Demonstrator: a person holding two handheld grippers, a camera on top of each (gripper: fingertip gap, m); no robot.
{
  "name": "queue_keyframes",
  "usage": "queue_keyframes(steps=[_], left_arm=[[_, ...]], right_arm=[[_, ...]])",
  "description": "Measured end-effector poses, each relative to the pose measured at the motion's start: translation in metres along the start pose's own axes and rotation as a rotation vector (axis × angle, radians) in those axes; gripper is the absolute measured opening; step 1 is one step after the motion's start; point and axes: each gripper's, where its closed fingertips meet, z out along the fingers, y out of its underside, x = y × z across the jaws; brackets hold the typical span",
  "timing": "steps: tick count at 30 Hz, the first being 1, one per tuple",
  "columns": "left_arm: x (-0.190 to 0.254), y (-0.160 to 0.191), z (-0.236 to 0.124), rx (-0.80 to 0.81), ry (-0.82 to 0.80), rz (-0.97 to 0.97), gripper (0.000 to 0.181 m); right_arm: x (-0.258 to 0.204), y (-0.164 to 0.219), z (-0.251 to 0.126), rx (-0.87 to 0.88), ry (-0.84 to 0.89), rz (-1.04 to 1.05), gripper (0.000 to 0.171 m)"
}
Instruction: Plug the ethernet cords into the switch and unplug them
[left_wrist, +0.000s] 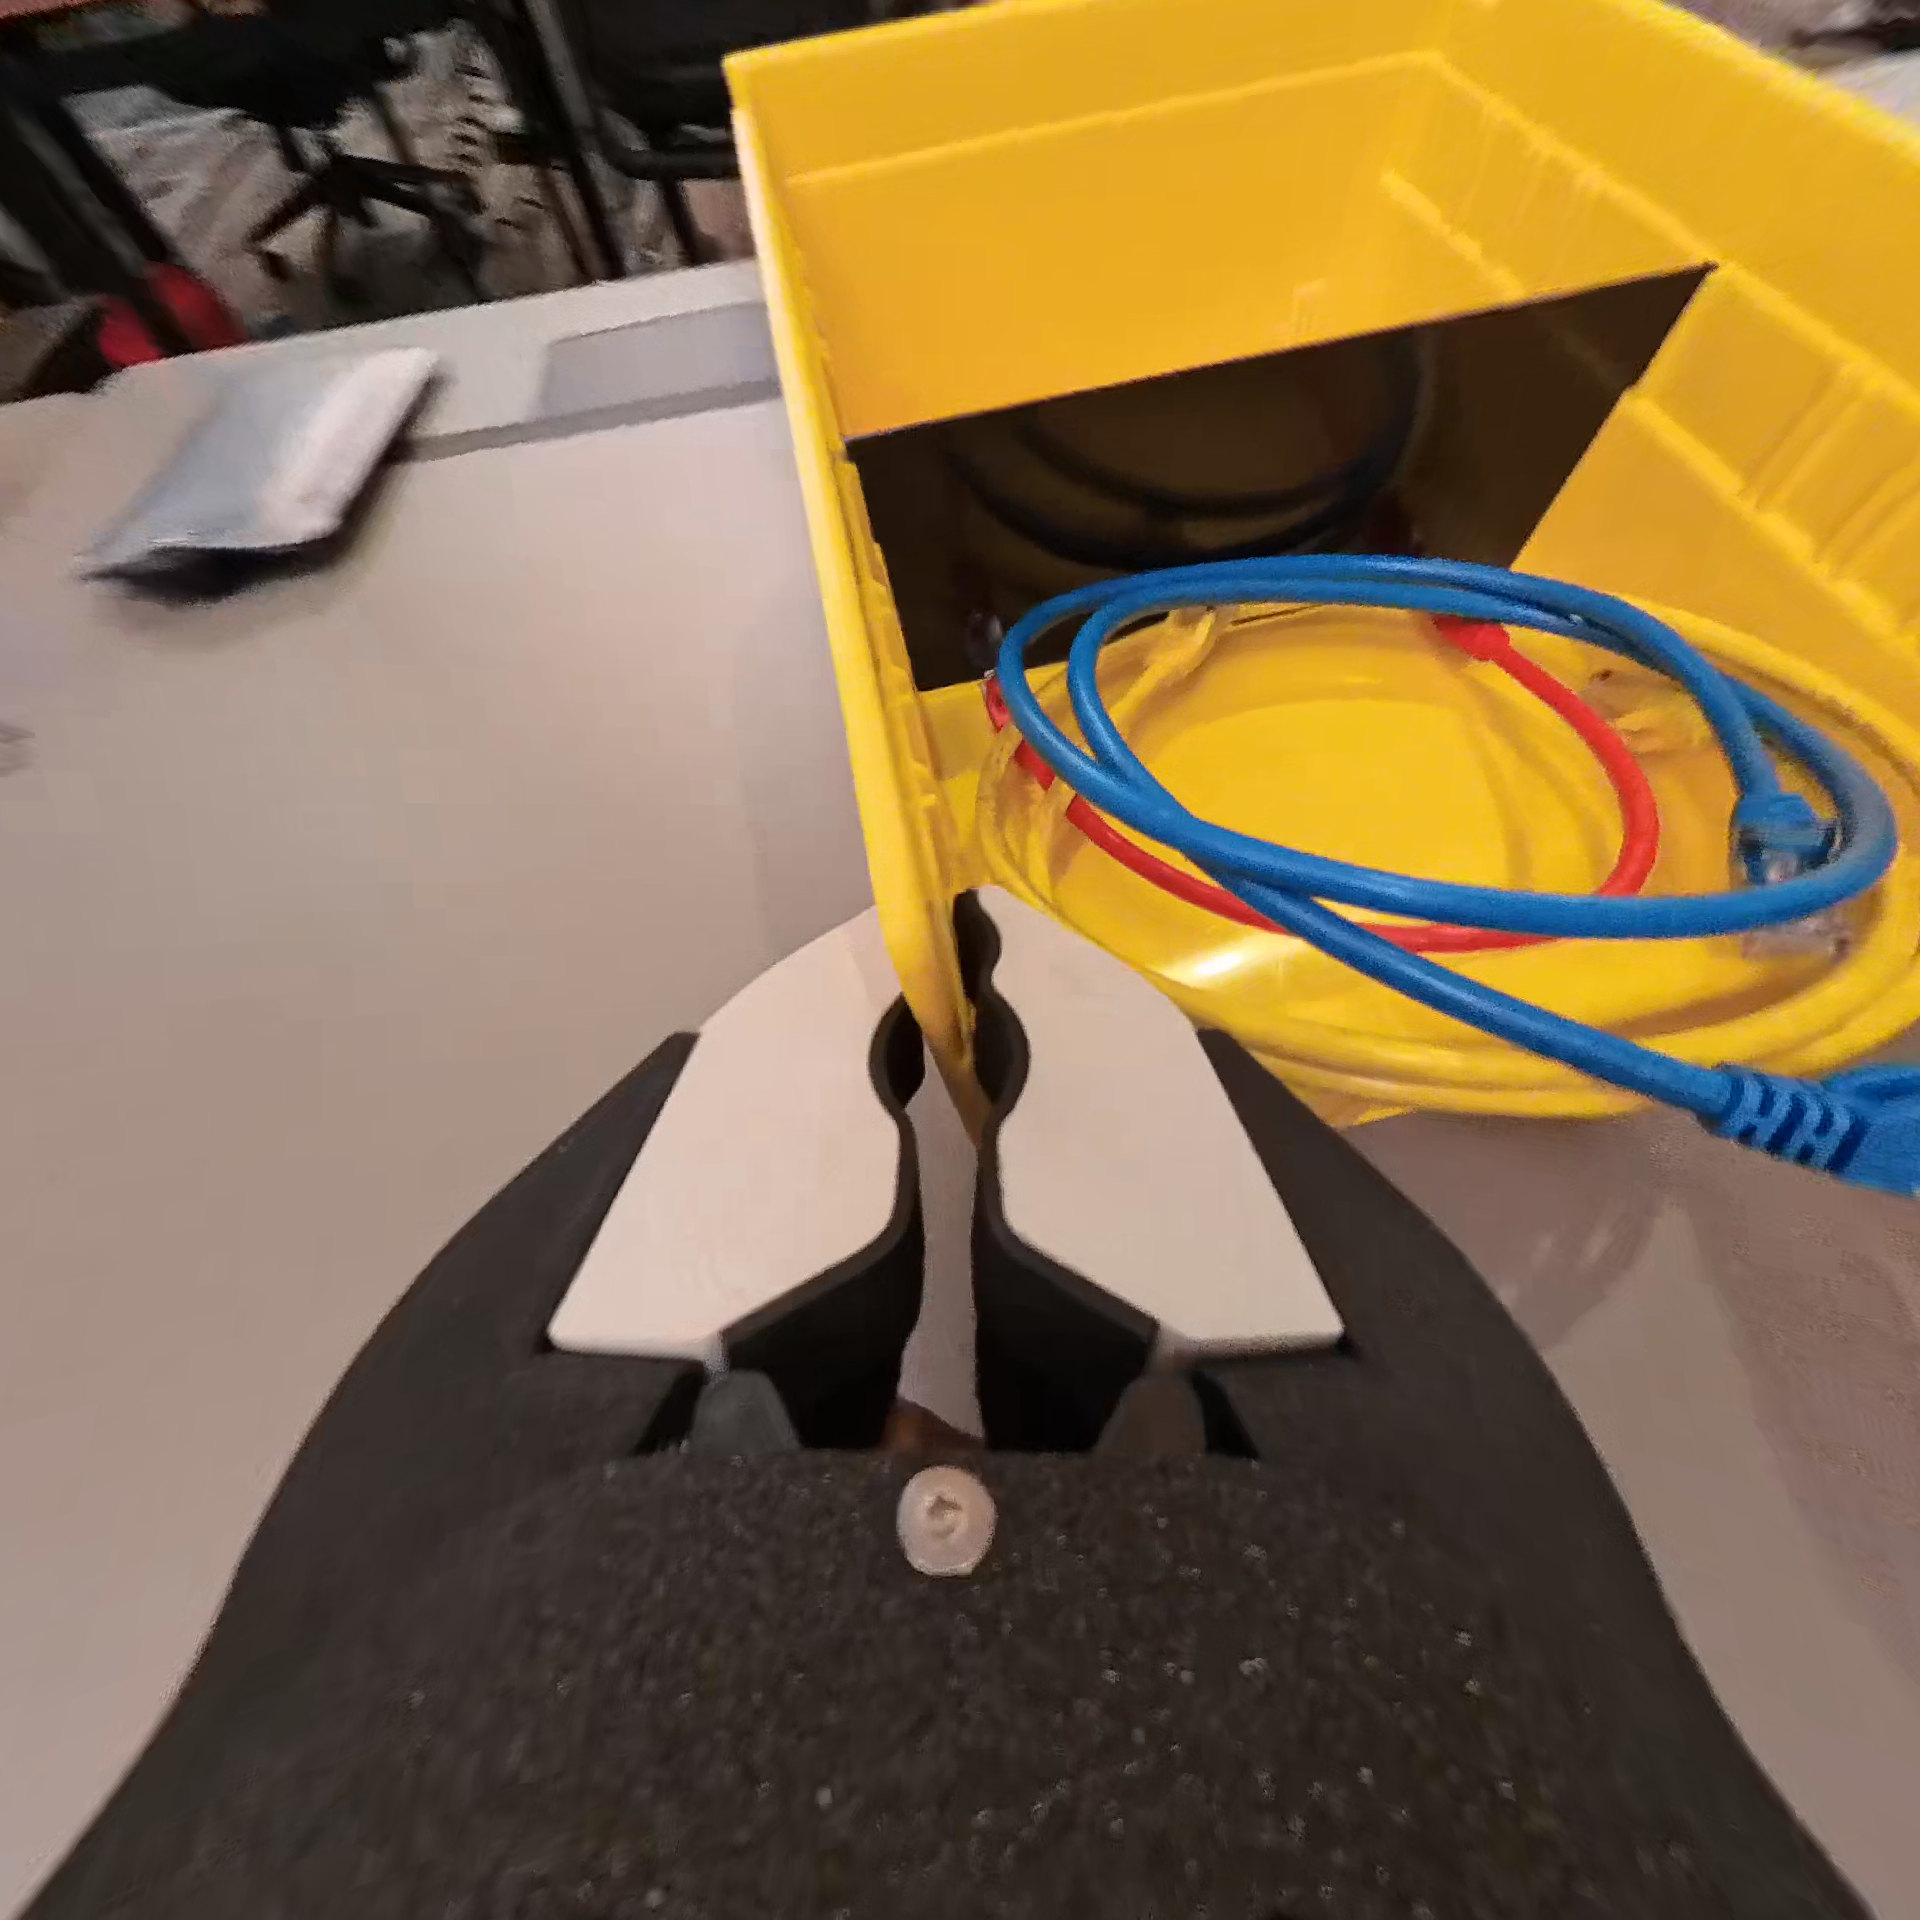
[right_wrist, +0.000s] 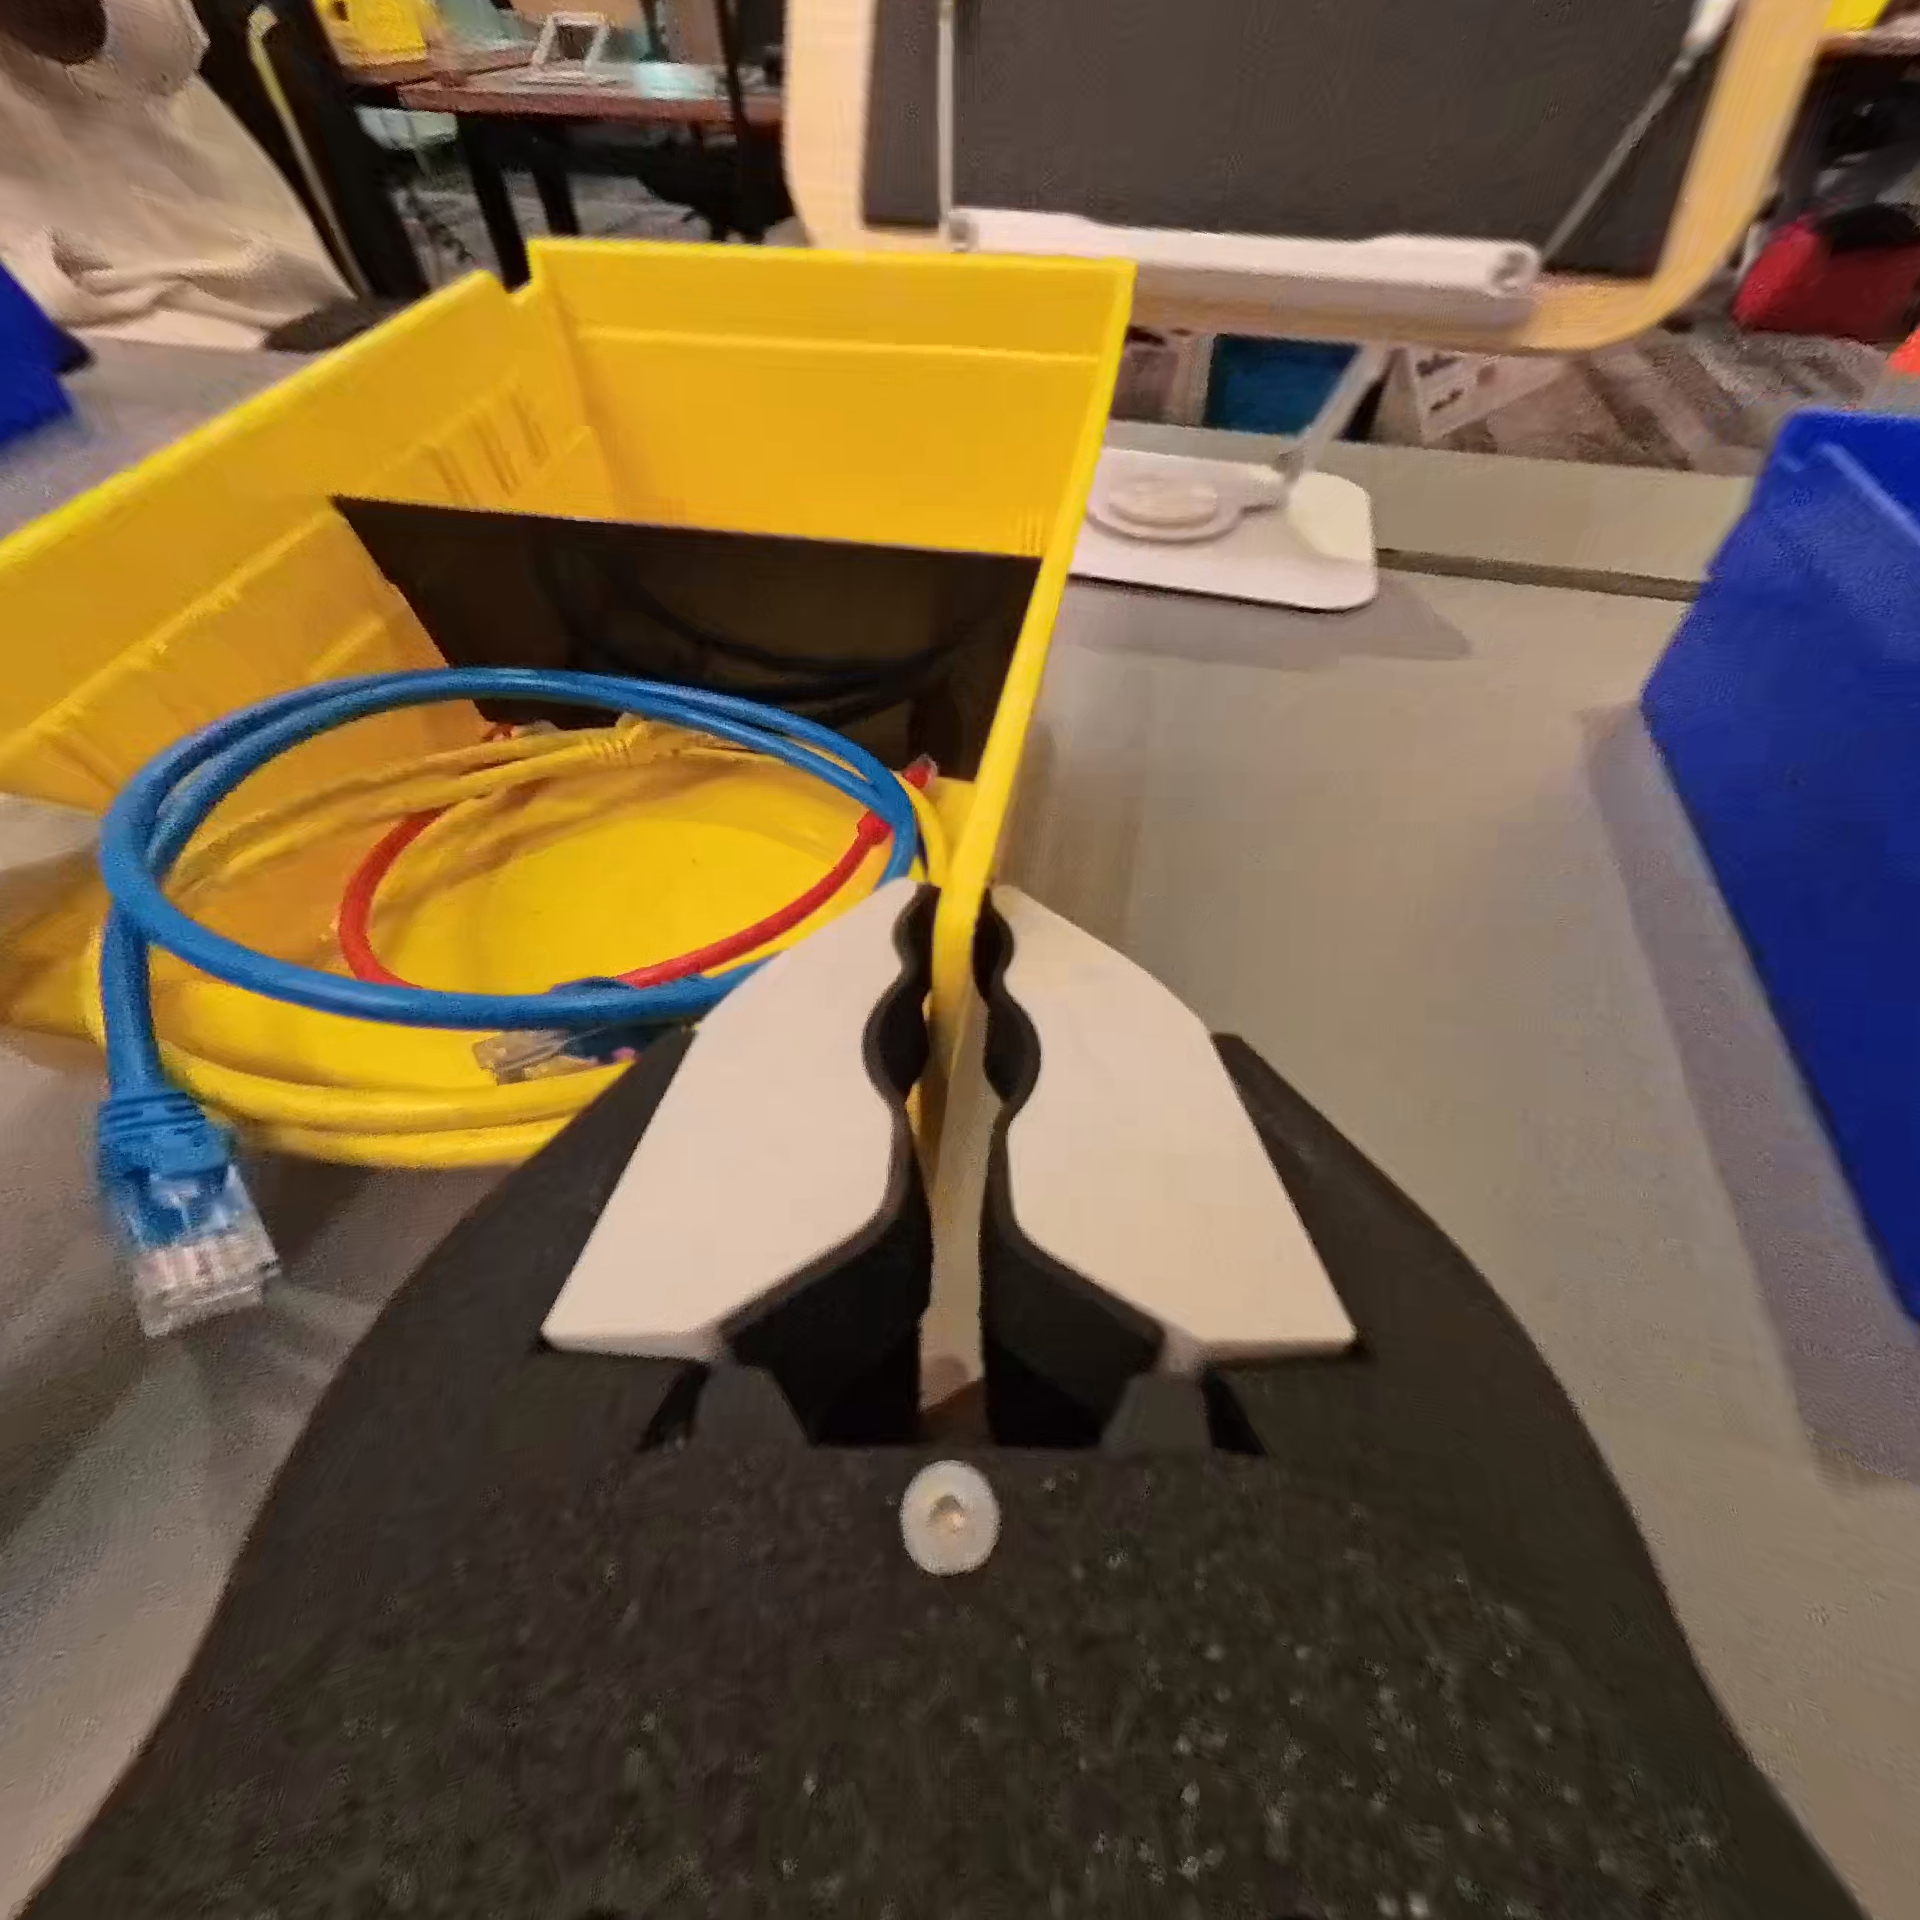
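1. Your left claw (left_wrist: 951, 997) sits nearest the lens, pinched nearly closed on the left front wall edge of the yellow bin (left_wrist: 1091, 260); your right claw (right_wrist: 951, 987) grips the opposite front wall edge of the same bin (right_wrist: 831, 416) in the same narrow way.
2. Just right of the left claw, inside the bin, lie the coiled cords: a blue ethernet cord (left_wrist: 1351, 883) on top, a red cord (left_wrist: 1558, 707) under it, a yellow cord (left_wrist: 1403, 1049) lowest.
3. Left of the right claw, one blue plug (right_wrist: 182, 1216) hangs out over the bin's open front, above the counter (right_wrist: 1351, 935).
4. Beyond both claws a dark divider (left_wrist: 1247, 436) crosses the bin. No switch is visible in either view, so you probably have to move the bin first.
5. Risk: with thin walls in a narrow pinch, uneven pulling could twist or slip the bin.
6. Risk: tipping the open front downward could spill the coils; the hanging plug could snag on the counter.
7. Right of the right claw stands a blue bin (right_wrist: 1808, 779); a wide swing could strike it.
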Motion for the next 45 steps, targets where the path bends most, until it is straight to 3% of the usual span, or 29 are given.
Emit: queue_keyframes(steps=[3, 7, 10, 15, 18, 21, 23, 25, 27, 31, 33, 36, 40, 42, 43, 45], left_arm=[[-0.065, -0.003, -0.008, 0.012, -0.098, -0.009, 0.002], [-0.132, 0.008, -0.002, 0.008, -0.111, -0.096, 0.002], [-0.154, 0.027, 0.009, -0.054, -0.052, -0.118, 0.003], [-0.158, 0.029, 0.011, -0.025, -0.026, -0.160, 0.003], [-0.158, 0.025, 0.004, 0.005, -0.018, -0.223, 0.011], [-0.174, 0.005, -0.024, 0.150, -0.064, -0.421, 0.029], [-0.182, -0.008, -0.047, 0.263, -0.069, -0.509, 0.027], [-0.184, -0.013, -0.064, 0.303, -0.101, -0.480, 0.027], [-0.179, -0.011, -0.074, 0.287, -0.145, -0.410, 0.028], [-0.143, -0.006, -0.086, 0.281, -0.180, -0.369, 0.026], [-0.113, -0.004, -0.088, 0.307, -0.165, -0.384, 0.020], [-0.084, 0.002, -0.084, 0.308, -0.177, -0.339, 0.016], [-0.070, -0.002, -0.071, 0.274, -0.152, -0.199, 0.016], [-0.070, -0.003, -0.068, 0.266, -0.149, -0.168, 0.013], [-0.069, -0.005, -0.067, 0.274, -0.138, -0.164, 0.012], [-0.068, -0.005, -0.066, 0.278, -0.121, -0.162, 0.012]], right_arm=[[-0.059, -0.005, 0.024, -0.010, -0.081, -0.016, 0.007], [-0.124, -0.008, 0.051, -0.013, -0.115, -0.098, 0.008], [-0.149, 0.003, 0.064, -0.076, -0.158, -0.054, 0.011], [-0.155, 0.003, 0.062, -0.059, -0.233, -0.063, 0.013], [-0.158, 0.003, 0.041, -0.101, -0.418, -0.069, 0.017], [-0.163, 0.012, -0.012, -0.126, -0.796, -0.156, 0.031], [-0.131, 0.027, -0.043, -0.163, -0.935, -0.189, 0.034], [-0.075, 0.028, -0.052, -0.128, -0.877, -0.135, 0.041], [-0.003, 0.019, -0.050, -0.061, -0.676, -0.123, 0.042], [0.159, -0.019, -0.069, 0.148, -0.084, -0.023, 0.039], [0.206, -0.023, -0.082, 0.208, -0.007, 0.060, 0.037], [0.225, 0.001, -0.068, 0.071, -0.048, 0.123, 0.053], [0.201, 0.026, -0.044, -0.055, -0.108, 0.139, 0.051], [0.203, 0.030, -0.034, -0.083, -0.029, 0.067, 0.034], [0.207, 0.032, -0.030, -0.100, 0.015, 0.034, 0.017], [0.211, 0.035, -0.029, -0.130, 0.048, 0.018, 0.010]])
